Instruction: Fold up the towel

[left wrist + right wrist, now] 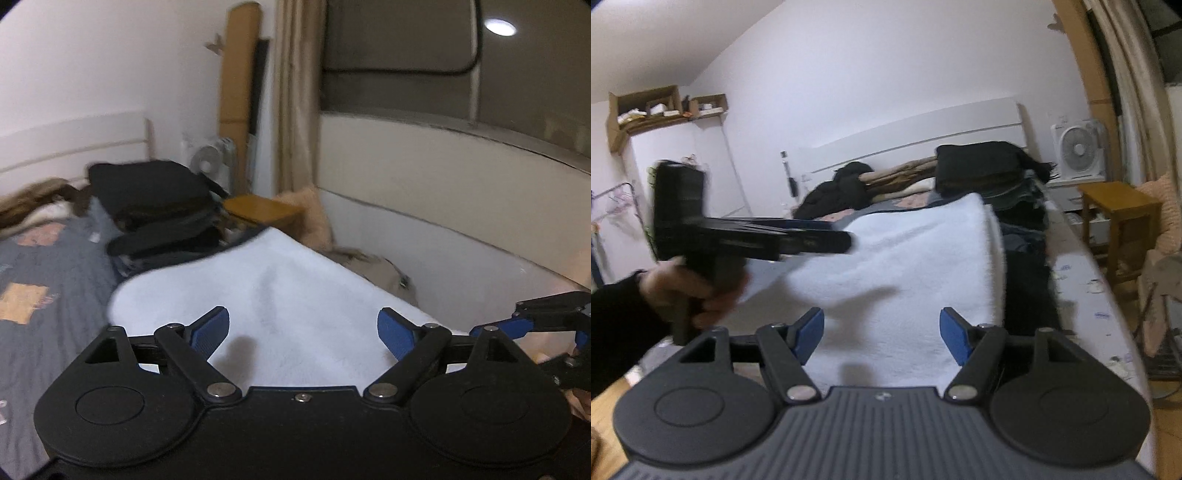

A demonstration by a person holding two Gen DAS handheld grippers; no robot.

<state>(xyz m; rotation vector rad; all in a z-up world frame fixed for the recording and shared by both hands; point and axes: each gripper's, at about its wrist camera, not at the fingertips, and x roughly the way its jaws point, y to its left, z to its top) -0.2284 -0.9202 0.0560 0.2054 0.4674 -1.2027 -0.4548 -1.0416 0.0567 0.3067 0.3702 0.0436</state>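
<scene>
The white towel [280, 288] lies spread on the bed, its thick far-right edge [991, 254] looking doubled over. In the left wrist view my left gripper [303, 330] hovers over the towel's near part, its blue pads wide apart and nothing between them. My right gripper [882, 336] is also open above the near end of the towel [905, 258], pads clear of the cloth. In the right wrist view a hand [694, 291] holds the left gripper [842, 238], blurred, with its fingers over the towel's left edge. The right gripper [546, 321] shows at the right edge of the left wrist view.
A stack of black folded clothes [979, 170] sits on the bed beyond the towel, with a grey patterned cover [44, 266] to the left. A wooden stool [1119, 210], a white fan [1078, 151] and a curtain [295, 96] stand at the right. The headboard [916, 133] is behind.
</scene>
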